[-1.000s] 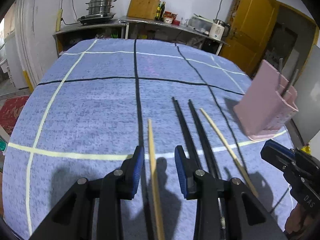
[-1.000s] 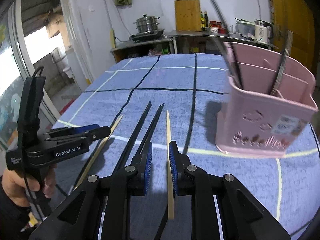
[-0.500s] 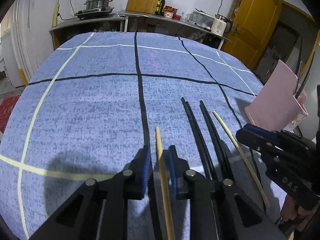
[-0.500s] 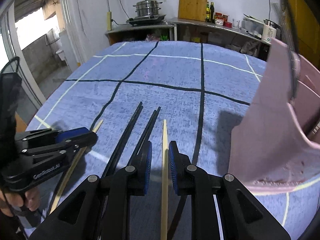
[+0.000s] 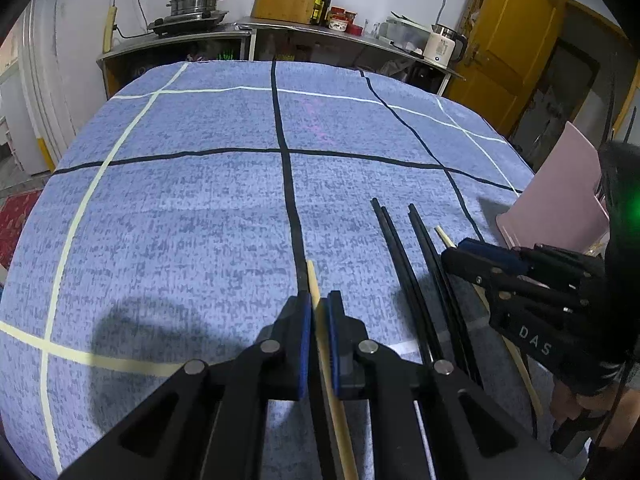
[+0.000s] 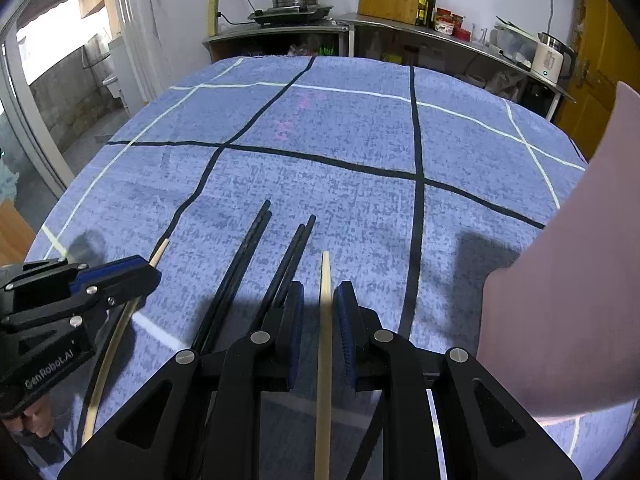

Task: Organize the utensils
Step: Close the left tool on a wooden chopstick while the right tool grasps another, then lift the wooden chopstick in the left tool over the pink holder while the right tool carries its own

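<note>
Since a second ago the left gripper [image 5: 318, 312] has closed on the left chopstick [image 5: 314, 284], ready to lift, while the right gripper [image 6: 320, 304] stays slightly open around the right chopstick [image 6: 325, 276] near the table's [image 5: 180, 200] front edge.

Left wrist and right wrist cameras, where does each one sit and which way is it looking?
Left wrist: rides the left claw, facing forward over the blue cloth; its fingers pinch a pale chopstick; the right claw enters from the right.
Right wrist: rides the right claw, facing likewise; fingers straddle a second pale chopstick; the left claw enters left.
Shared: both claws, black chopsticks, pink holder.
</note>
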`<control>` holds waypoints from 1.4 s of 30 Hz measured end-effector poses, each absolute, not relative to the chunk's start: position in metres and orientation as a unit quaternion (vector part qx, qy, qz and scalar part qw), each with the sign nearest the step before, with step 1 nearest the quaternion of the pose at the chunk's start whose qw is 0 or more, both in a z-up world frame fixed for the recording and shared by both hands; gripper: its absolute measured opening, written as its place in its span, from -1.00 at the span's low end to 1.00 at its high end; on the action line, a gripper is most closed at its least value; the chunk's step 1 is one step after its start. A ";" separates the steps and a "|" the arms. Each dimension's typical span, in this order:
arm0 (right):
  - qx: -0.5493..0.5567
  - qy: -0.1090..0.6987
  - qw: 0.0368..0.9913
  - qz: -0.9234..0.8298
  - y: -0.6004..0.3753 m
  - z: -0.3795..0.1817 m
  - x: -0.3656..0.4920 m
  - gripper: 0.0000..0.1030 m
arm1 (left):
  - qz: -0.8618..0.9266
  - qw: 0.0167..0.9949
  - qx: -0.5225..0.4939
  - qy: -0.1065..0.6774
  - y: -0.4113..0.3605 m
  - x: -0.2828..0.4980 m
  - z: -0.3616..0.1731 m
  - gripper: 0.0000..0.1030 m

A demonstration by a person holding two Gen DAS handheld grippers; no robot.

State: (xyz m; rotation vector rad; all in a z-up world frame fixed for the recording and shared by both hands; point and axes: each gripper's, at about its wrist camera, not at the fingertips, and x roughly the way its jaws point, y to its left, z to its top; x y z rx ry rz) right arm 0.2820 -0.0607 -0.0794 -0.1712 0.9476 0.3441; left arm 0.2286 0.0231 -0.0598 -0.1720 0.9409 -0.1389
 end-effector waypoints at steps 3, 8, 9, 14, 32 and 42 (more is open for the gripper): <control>-0.087 0.454 0.871 0.166 -0.061 -0.079 0.285 -0.82 | -0.066 0.886 -0.075 0.453 0.021 0.230 -0.059 -0.84; -0.089 0.457 0.869 0.170 -0.060 -0.077 0.285 -0.88 | -0.061 0.887 -0.067 0.452 0.019 0.231 -0.059 -0.87; -0.087 0.456 0.869 0.171 -0.060 -0.075 0.285 -0.89 | -0.060 0.887 -0.069 0.452 0.018 0.232 -0.059 -0.87; -0.082 0.438 0.877 0.178 -0.060 -0.057 0.275 -0.89 | -0.062 0.889 -0.078 0.446 0.020 0.229 -0.050 -0.88; -0.048 0.349 0.915 0.197 -0.079 0.038 0.217 -0.88 | -0.091 0.921 -0.072 0.371 0.029 0.186 0.047 -0.88; -0.032 0.321 0.928 0.187 -0.103 0.064 0.188 -0.89 | -0.105 0.929 -0.063 0.350 0.019 0.162 0.077 -0.88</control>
